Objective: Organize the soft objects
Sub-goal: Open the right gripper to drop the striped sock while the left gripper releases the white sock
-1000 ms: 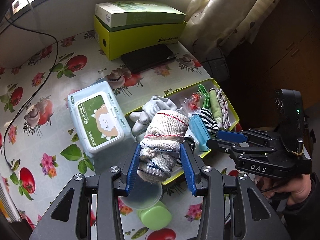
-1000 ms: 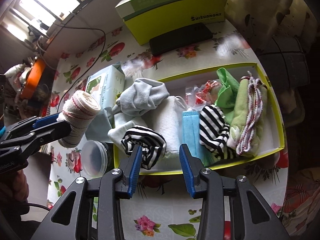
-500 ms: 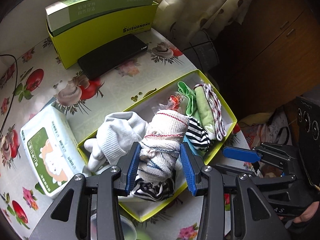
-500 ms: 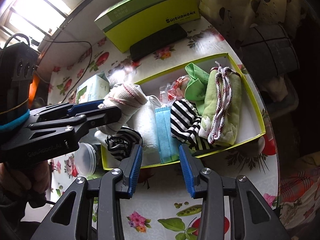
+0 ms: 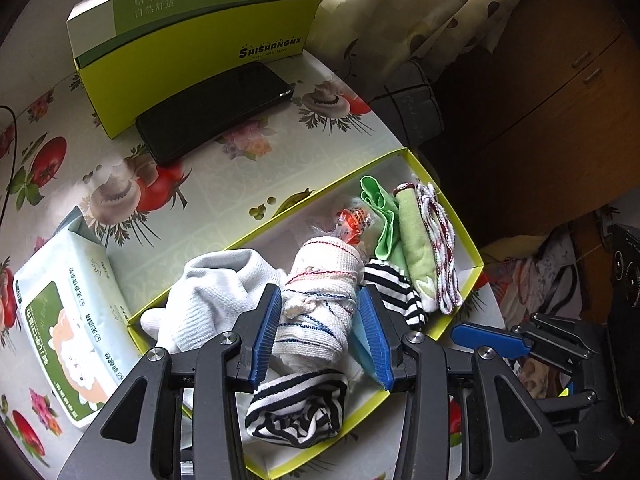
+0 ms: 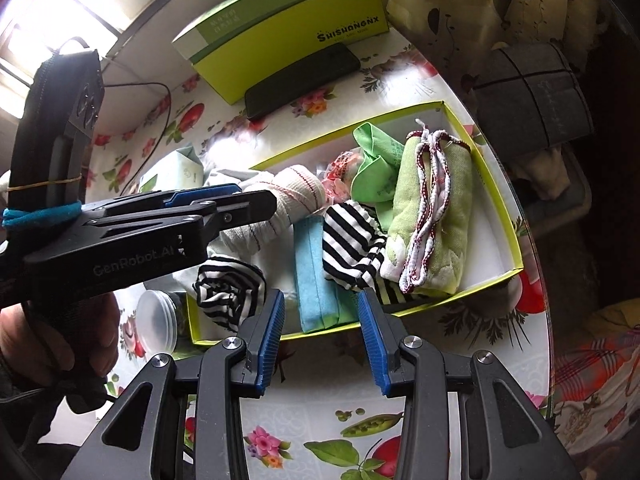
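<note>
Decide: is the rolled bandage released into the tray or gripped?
Gripped. The left gripper is shut on the bandage, both blue pads pressing its sides, held over the tray.

- The left wrist camera sits behind the left claw (image 5: pixel 318 330) and looks down, very close over the yellow box (image 5: pixel 476 258).
- The right wrist camera sits behind the right claw (image 6: pixel 322 334), a bit further back.
- Both see the box.

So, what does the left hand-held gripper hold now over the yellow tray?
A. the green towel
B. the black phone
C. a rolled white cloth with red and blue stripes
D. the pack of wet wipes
C: the left hand-held gripper has both blue pads pressed on the rolled white cloth, above the yellow tray.
</note>
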{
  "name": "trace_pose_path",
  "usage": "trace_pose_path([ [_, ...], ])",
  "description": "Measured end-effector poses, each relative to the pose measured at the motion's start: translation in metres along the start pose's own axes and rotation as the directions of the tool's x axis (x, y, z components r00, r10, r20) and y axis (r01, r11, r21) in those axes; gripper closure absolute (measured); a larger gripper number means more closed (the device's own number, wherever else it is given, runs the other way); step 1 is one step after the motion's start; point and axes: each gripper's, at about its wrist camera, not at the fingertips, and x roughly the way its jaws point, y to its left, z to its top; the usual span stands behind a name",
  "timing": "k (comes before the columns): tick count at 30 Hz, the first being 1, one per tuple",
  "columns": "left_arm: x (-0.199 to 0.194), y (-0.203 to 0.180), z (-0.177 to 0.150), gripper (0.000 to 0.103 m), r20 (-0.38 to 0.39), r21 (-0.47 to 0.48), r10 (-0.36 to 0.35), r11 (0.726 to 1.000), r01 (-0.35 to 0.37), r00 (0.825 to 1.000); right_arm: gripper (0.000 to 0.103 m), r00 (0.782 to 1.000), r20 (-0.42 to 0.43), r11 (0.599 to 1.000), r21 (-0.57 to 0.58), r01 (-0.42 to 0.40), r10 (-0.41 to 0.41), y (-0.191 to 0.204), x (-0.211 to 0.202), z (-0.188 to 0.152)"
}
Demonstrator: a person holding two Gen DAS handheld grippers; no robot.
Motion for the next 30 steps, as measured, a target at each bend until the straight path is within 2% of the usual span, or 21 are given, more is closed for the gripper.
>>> trace_pose_path([
  [8, -0.031, 0.007, -0.01, 0.06, 0.044, -0.012, 0.017, 1.0, -0.017, 0.999, 0.065, 1.0, 0.013, 1.0, -0.029, 0.005, -0.004, 0.014, -0.005, 0.006],
  [16, -0.059, 0.014, -0.033, 0.06, 0.07, -0.027, 0.051, 0.998, -0.049, 0.996, 0.064, 0.999, 0.02, 0.996, -0.08, 0.033, -0.032, 0.039, -0.015, 0.005],
  [30, -0.103, 0.022, -0.077, 0.06, 0.112, -0.051, 0.091, 0.995, -0.086, 0.99, 0.053, 0.994, 0.028, 0.978, -0.181, 0.106, -0.103, 0.086, -0.027, -0.019],
])
